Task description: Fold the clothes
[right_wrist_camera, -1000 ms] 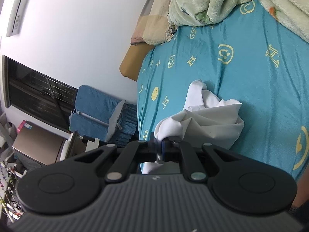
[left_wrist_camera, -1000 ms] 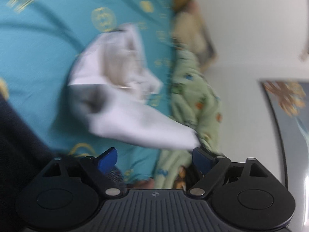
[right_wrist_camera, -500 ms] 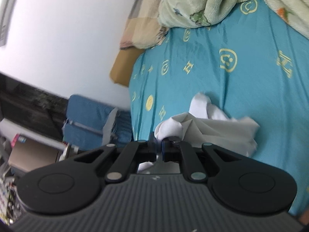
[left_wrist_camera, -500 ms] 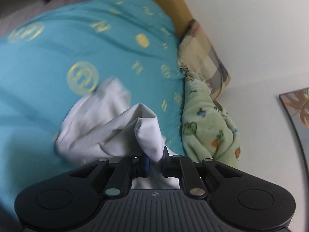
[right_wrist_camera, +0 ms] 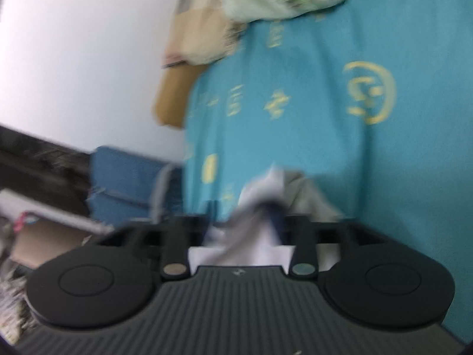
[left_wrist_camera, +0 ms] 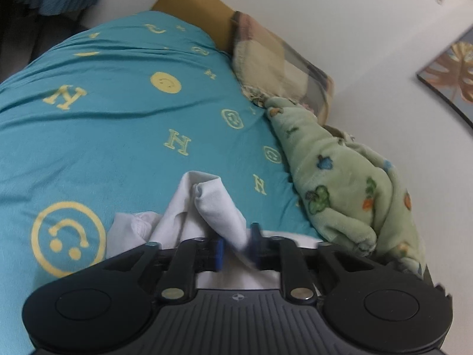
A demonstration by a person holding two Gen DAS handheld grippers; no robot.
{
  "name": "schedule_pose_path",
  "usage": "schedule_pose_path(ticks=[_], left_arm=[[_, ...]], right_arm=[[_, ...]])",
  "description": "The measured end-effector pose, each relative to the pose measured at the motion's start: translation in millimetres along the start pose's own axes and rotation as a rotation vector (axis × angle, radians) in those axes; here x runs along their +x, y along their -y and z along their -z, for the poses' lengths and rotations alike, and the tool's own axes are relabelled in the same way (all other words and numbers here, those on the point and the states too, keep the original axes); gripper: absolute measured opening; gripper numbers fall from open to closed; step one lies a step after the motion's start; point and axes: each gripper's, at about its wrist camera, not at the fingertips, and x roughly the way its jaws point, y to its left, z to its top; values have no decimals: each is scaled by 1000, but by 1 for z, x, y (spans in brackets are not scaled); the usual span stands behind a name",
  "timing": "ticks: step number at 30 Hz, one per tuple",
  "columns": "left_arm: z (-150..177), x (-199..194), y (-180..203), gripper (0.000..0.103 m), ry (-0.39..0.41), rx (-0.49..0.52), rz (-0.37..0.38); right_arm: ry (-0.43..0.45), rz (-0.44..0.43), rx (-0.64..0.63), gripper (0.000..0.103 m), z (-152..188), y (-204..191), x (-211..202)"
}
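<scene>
A crumpled white garment (left_wrist_camera: pixel 215 204) lies on the teal bed sheet (left_wrist_camera: pixel 118 133) right in front of my left gripper (left_wrist_camera: pixel 236 247). That gripper is shut on a raised fold of it, and the rest of the cloth bunches to the left and under the fingers. The right wrist view is motion-blurred. There the white garment (right_wrist_camera: pixel 254 248) sits between the fingers of my right gripper (right_wrist_camera: pixel 244 211), whose jaws stand partly apart, with a dark blue pad (right_wrist_camera: pixel 275 216) showing on the right.
A green fleece blanket (left_wrist_camera: pixel 340 177) is heaped along the wall side of the bed, with a plaid pillow (left_wrist_camera: pixel 280 59) beyond it. A framed picture (left_wrist_camera: pixel 452 71) hangs on the white wall. A blue chair (right_wrist_camera: pixel 127 174) stands off the bed's edge.
My left gripper closed on a fold of the white garment and still holds it, now lower and nearer the sheet. The right gripper's fingers have spread apart from their pinch while moving fast.
</scene>
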Motion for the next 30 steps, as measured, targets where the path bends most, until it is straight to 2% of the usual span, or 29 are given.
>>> schedule_pose_path(ticks=[1, 2, 4, 5, 6, 7, 9, 10, 12, 15, 18, 22, 25, 30], left_arm=[[2, -1, -1, 54, -1, 17, 4], [4, -1, -1, 56, 4, 39, 5], [7, 1, 0, 57, 10, 79, -4], [9, 2, 1, 58, 13, 99, -18], [10, 3, 3, 58, 19, 120, -42], [11, 4, 5, 61, 25, 140, -67], [14, 5, 9, 74, 45, 180, -99], [17, 1, 12, 84, 65, 199, -99], [21, -6, 18, 85, 96, 231, -96], [27, -11, 26, 85, 98, 261, -85], [32, 2, 25, 85, 57, 292, -148], [38, 13, 26, 84, 22, 336, -205], [43, 19, 27, 85, 2, 369, -239], [50, 29, 29, 85, -32, 424, -295]], right_arm=[[-7, -16, -26, 92, 2, -5, 1], [-11, -23, -65, 92, 4, -10, 1], [-19, 20, -193, 90, 9, -22, 6], [-24, 64, -271, 90, 13, -27, 11], [-29, 118, -354, 83, 17, -32, 17], [-34, 172, -438, 72, 21, -36, 23], [-20, 245, -550, 72, 29, -38, 31], [-11, 278, -599, 72, 33, -38, 35], [10, 336, -674, 70, 39, -37, 39], [13, 362, -691, 71, 41, -35, 35], [13, 352, -703, 70, 41, -36, 32], [-58, 407, -707, 68, 45, -23, 47], [-61, 413, -710, 70, 50, -16, 50], [-62, 424, -714, 70, 56, -27, 41]])
